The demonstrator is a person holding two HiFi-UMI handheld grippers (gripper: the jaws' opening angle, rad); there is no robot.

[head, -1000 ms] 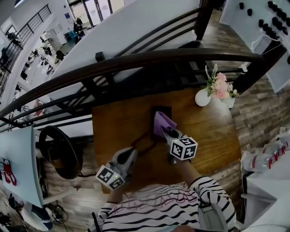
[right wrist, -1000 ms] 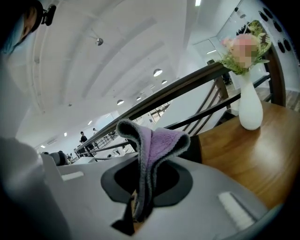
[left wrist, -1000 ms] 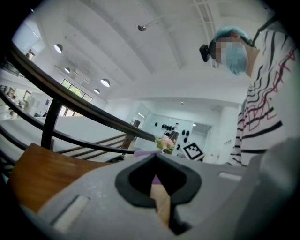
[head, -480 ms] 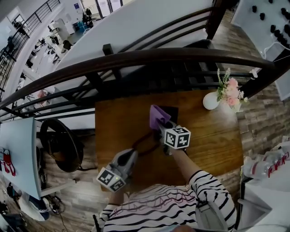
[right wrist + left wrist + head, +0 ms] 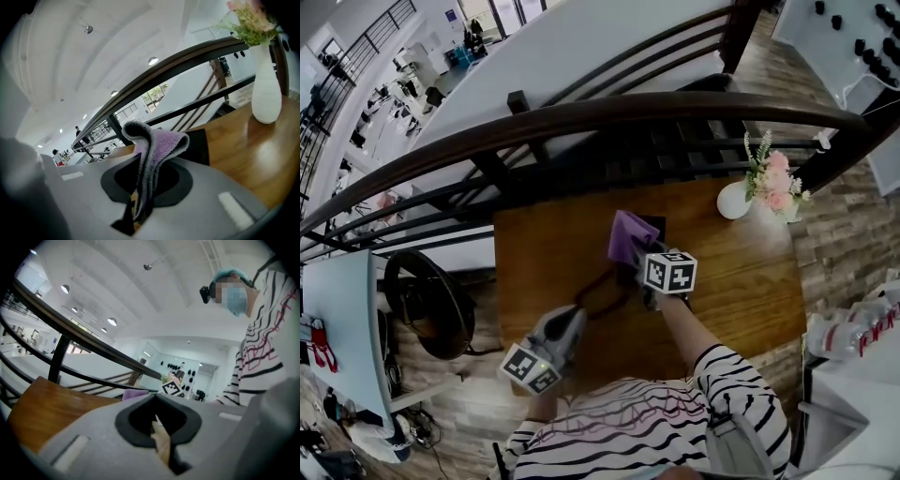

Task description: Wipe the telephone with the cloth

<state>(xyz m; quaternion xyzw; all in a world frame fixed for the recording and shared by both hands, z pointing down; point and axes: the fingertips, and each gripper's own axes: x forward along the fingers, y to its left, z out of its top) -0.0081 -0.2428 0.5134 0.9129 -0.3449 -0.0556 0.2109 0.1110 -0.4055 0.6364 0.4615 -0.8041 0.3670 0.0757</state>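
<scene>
A black telephone (image 5: 656, 228) lies on the wooden table (image 5: 544, 253), and its dark red cord (image 5: 598, 291) loops toward me. My right gripper (image 5: 645, 261) is shut on a purple cloth (image 5: 628, 236), which rests against the telephone's left part. In the right gripper view the cloth (image 5: 159, 143) stands up out of the shut jaws of the gripper (image 5: 139, 190), with the telephone (image 5: 198, 145) just behind it. My left gripper (image 5: 570, 317) hovers at the table's near edge, left of the cord. Its jaws (image 5: 157, 420) are shut and hold nothing.
A white vase (image 5: 731, 201) of pink flowers stands at the table's far right corner, also large in the right gripper view as the vase (image 5: 266, 93). A dark curved railing (image 5: 581, 122) runs just behind the table. A round black stool (image 5: 427, 300) stands on the floor to the left.
My right gripper has carried the cloth a little to the left across the telephone. The left gripper has stayed where it was.
</scene>
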